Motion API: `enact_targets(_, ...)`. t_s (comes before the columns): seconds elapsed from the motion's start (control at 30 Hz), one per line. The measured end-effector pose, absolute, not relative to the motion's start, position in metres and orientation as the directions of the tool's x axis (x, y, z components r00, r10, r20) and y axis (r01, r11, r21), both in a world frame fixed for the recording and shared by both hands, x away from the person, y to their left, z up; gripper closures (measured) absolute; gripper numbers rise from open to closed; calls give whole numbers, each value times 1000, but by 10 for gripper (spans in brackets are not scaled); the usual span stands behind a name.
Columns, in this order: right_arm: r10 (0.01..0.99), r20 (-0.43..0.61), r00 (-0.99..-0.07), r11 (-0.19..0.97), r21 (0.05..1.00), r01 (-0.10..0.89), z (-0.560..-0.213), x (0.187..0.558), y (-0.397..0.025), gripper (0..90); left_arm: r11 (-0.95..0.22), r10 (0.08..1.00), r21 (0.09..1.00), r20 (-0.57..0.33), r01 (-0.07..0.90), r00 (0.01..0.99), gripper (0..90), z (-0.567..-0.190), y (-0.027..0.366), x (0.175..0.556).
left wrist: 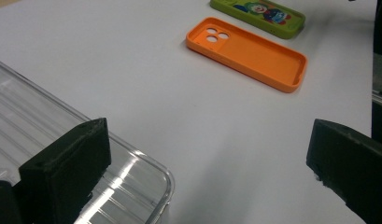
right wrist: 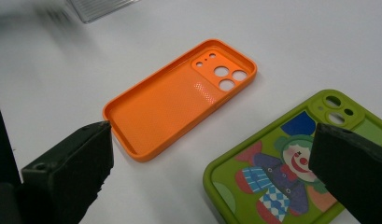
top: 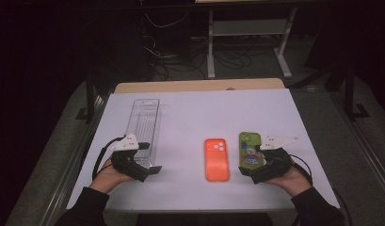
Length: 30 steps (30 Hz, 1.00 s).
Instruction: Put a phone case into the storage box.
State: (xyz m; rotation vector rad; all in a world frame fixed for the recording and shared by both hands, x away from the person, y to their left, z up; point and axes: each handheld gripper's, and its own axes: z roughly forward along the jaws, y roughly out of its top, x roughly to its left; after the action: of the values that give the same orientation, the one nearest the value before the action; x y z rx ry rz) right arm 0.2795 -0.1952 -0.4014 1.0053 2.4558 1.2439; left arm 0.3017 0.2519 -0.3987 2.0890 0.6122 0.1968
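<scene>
An orange phone case (top: 216, 159) lies hollow side up on the white table (top: 199, 113), and to its right lies a green phone case (top: 250, 149) printed with a clown. At the left lies a clear ribbed plastic tray (top: 144, 125). My left gripper (top: 150, 158) is open at the tray's near end, one jaw over the tray's corner (left wrist: 132, 182). My right gripper (top: 254, 163) is open over the near end of the green case (right wrist: 282, 163), with the orange case (right wrist: 174, 100) just beyond its left jaw. The left gripper view shows both cases farther off, orange (left wrist: 249, 53) and green (left wrist: 258, 14).
Past the far edge of the white table shows a strip of wooden tabletop (top: 199, 85). Behind it, on the dark floor, are cables and white desk legs (top: 211, 52). Bare white surface lies between the tray and the orange case.
</scene>
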Motion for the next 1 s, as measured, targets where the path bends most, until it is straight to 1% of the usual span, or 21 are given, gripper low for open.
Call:
enact_targets(0.3, 672, 103, -734, 399, 784, 475, -396, 282, -195, 0, -448, 504, 823, -90, 350, 859, 0, -397, 252, 301)
enact_targets(0.6, 687, 108, -718, 392, 778, 491, -393, 295, -192, 0, -453, 500, 822, -85, 344, 862, 0, -398, 252, 302)
enact_targets(0.87, 683, 103, -723, 395, 781, 484, -388, 307, -184, 0, -469, 495, 815, -76, 340, 866, 0, -397, 252, 302)
enact_targets(1.0, 684, 99, -723, 397, 781, 482, -386, 313, -181, 0, -453, 501, 822, -86, 345, 861, 0, -397, 252, 302)
